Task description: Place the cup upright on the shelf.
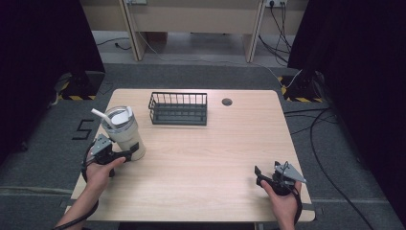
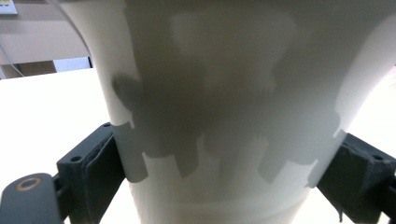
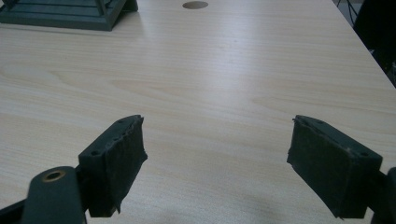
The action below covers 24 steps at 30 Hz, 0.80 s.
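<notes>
A cream tumbler [image 1: 126, 135] with a clear lid and a white straw [image 1: 101, 116] stands upright near the table's left edge. My left gripper [image 1: 130, 155] grips its lower body. In the left gripper view the tumbler [image 2: 224, 93] sits between the jaws, with both pads [image 2: 105, 163] pressed against its sides. My right gripper [image 1: 262, 175] rests low over the front right of the table. It is open, and in its own view the right gripper [image 3: 215, 158] has only bare wood between its jaws.
A dark wire basket [image 1: 178, 108] stands at the back middle of the table, its corner [image 3: 65, 14] seen far ahead of the right gripper. A round cable hole [image 1: 227, 101] lies to its right. Light wood tabletop [image 1: 201, 158] stretches between the two hands.
</notes>
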Available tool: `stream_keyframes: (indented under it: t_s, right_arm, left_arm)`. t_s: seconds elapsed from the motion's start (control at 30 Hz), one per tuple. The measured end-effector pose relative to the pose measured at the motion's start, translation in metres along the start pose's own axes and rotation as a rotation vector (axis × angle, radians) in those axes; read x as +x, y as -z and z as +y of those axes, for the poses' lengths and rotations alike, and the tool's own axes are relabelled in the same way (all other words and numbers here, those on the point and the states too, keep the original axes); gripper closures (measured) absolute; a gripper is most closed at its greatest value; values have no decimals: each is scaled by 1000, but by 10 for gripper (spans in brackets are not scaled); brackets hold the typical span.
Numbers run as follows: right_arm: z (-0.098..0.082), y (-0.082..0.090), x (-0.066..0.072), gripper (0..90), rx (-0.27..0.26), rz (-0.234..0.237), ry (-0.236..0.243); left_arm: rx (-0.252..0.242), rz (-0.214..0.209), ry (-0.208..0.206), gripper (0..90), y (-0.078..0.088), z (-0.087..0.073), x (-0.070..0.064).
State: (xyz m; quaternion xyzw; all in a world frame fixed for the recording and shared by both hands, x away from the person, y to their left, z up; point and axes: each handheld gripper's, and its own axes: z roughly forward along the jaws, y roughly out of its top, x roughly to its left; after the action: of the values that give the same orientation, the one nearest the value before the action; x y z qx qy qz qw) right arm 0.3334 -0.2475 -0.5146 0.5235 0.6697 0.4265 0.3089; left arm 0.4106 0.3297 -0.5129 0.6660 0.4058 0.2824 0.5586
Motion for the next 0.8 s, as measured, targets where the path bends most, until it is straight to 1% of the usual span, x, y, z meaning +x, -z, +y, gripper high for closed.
stream_keyframes:
  t_s: [0.07, 0.27, 0.43, 0.6, 0.7, 0.77, 0.8]
  right_arm:
    - [0, 0, 0, 185, -2, 0, 2]
    - [0, 0, 0, 185, -1, 0, -2]
    - [0, 0, 0, 185, -1, -1, -1]
    - [0, 0, 0, 185, -3, -2, -1]
    - [0, 0, 0, 185, -3, -3, -2]
    - [0, 0, 0, 185, -4, -3, -3]
    - [0, 0, -1, 185, -6, -6, 3]
  left_arm:
    - [0, -1, 5, 104, 0, 0, 0]
    - [-1, -7, -2, 105, 1, 2, -1]
    - [-6, -9, -21, 105, 1, 5, -4]
    - [-14, -17, -25, 105, 2, 7, -6]
    - [-15, -17, -42, 105, 2, 10, -8]
    - [-17, -20, -45, 105, 3, 11, -9]
    - [-22, -26, -51, 105, 3, 13, -11]
